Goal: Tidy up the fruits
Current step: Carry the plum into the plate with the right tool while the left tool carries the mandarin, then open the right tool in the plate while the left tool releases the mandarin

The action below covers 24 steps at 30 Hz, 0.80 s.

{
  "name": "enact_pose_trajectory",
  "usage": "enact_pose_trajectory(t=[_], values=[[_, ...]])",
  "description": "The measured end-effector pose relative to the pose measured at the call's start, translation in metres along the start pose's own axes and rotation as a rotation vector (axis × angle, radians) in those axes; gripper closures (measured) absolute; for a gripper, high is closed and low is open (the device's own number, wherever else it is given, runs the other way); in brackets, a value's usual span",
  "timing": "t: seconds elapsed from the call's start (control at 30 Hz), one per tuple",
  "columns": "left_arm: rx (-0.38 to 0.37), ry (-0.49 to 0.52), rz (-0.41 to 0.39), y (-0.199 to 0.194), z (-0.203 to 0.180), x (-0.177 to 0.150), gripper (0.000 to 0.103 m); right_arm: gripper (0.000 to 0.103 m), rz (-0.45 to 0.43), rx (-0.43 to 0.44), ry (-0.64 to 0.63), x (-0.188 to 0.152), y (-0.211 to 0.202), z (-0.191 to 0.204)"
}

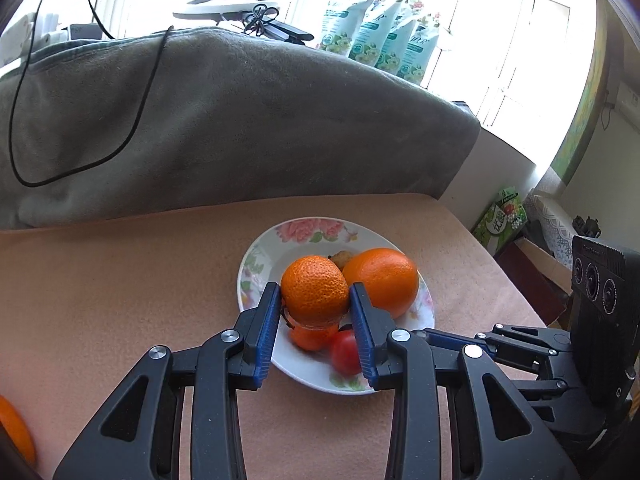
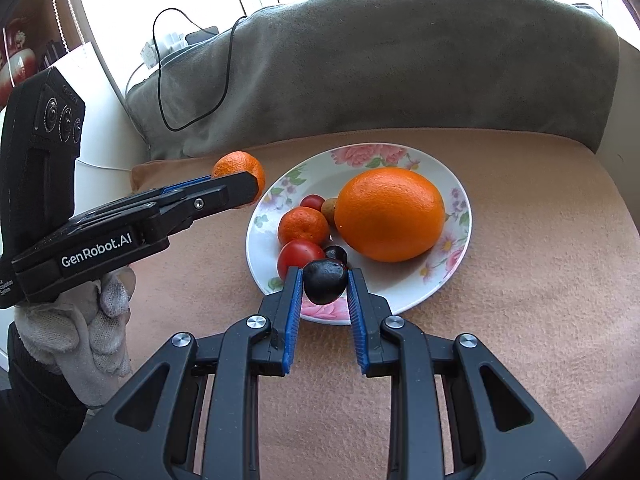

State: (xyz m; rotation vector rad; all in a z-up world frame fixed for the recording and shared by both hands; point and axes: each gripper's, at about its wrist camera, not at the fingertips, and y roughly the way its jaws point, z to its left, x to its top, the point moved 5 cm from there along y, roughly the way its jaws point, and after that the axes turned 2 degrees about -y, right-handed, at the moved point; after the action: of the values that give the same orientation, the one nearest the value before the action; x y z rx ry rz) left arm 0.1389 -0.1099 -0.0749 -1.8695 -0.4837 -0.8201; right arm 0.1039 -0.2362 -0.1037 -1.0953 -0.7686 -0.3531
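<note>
My left gripper [image 1: 315,289] is shut on a bumpy tangerine [image 1: 312,276] and holds it above the near left side of the flowered plate [image 1: 260,248]. From the right wrist view, that gripper's fingers [image 2: 224,196] carry the tangerine [image 2: 236,164] just left of the plate [image 2: 320,172]. My right gripper [image 2: 325,276] is shut on a small dark plum-like fruit [image 2: 325,286] over the plate's near rim. On the plate lie a big orange [image 2: 390,214], a small tangerine [image 2: 304,226], a red tomato [image 2: 298,256], a cherry tomato [image 2: 313,201], a brown fruit [image 2: 330,210] and a dark cherry [image 2: 336,254].
The plate sits on a peach cloth [image 2: 520,280]. A grey blanket [image 1: 240,120] with a black cable [image 1: 24,140] rises behind it. Another orange [image 1: 14,432] lies at the near left. The table edge drops off at the right, beside a green box [image 1: 500,220]. A gloved hand [image 2: 80,332] holds the left gripper.
</note>
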Motion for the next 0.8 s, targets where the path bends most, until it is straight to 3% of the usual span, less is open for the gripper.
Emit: enact_pose_trajectory(t=[0.8], values=[[0.0, 0.015, 0.021, 0.023, -0.005, 0.012, 0.069, 0.079, 0.015, -0.018, -0.006, -0.001, 0.012, -0.003]])
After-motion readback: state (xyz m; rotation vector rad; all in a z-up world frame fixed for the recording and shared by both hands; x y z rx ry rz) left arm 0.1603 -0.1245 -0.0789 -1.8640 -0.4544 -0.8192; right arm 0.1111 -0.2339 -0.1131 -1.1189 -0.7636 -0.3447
